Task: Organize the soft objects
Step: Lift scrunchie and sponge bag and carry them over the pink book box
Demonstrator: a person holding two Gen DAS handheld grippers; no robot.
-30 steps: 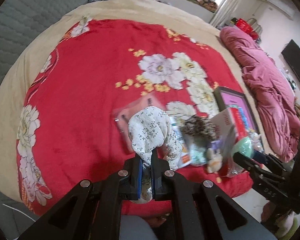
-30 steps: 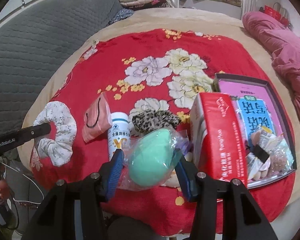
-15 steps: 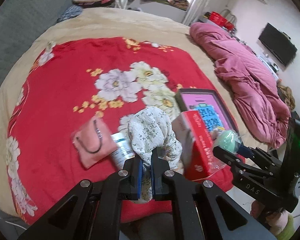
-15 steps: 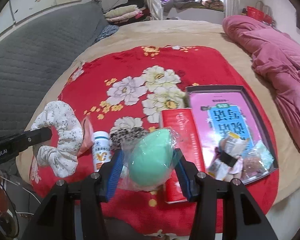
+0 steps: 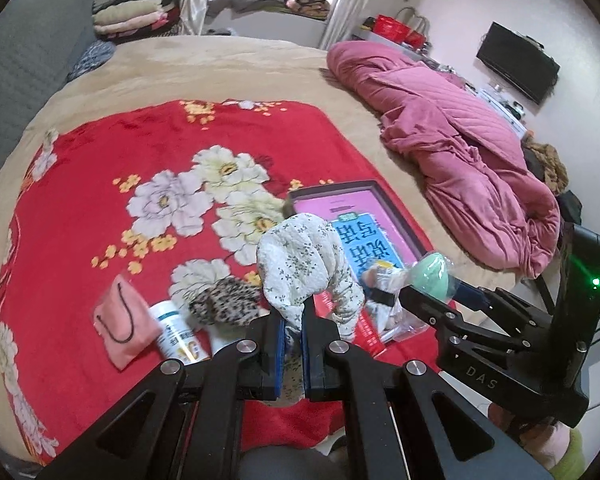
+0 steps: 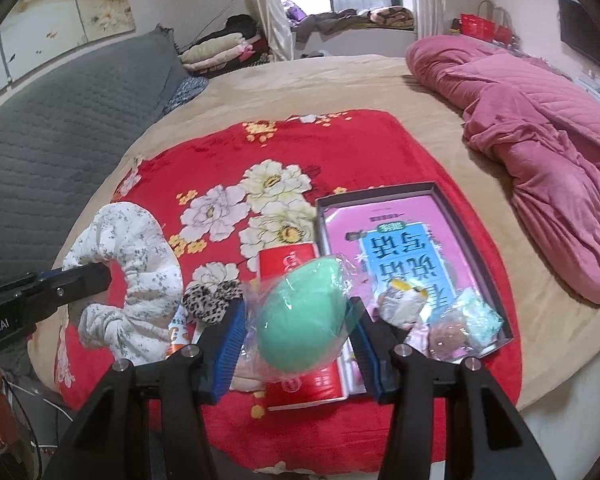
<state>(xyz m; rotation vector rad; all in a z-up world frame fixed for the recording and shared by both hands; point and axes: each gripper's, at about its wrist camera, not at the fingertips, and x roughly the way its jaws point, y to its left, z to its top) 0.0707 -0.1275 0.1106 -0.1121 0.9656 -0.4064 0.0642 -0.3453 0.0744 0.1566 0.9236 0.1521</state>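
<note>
- left gripper (image 5: 291, 334): blue pads pressed almost together, pinching a fold of the white floral-print fabric scrunchie (image 5: 306, 266). The rest of the loop bunches up above the fingertips and flops down to their right, clear of the bed.
- right gripper (image 6: 298, 354): jaws partly spread and clamped on either side of the mint-green egg-shaped sponge in crinkly clear plastic wrap (image 6: 304, 316). It bulges up between the pads, held in the air.
- just past the right fingertips, to their right, is the shallow dark-rimmed box lid with a pink printed liner (image 6: 436, 190). A few small wrapped soft bits (image 6: 460, 320) already sit in its near corner, so my guess is both held items are headed there.
- under and in front of the right fingers: a red cardboard box (image 6: 288, 258) lying right against the lid's left edge.
- left of the left fingers, on the red flower-print blanket (image 5: 100, 168): a leopard-print scrunchie (image 5: 224, 304), a white pill bottle (image 5: 176, 334) and a small pink drawstring pouch (image 5: 122, 326).
- what could go wrong: that plastic wrap looks slippery and the egg is round, so it might squirt out if the squeeze eases.
- the scrunchie is only caught by one fold, so it could slip free or snag the lid rim.
- both grippers sit close together, so they might bump over the lid.
</note>
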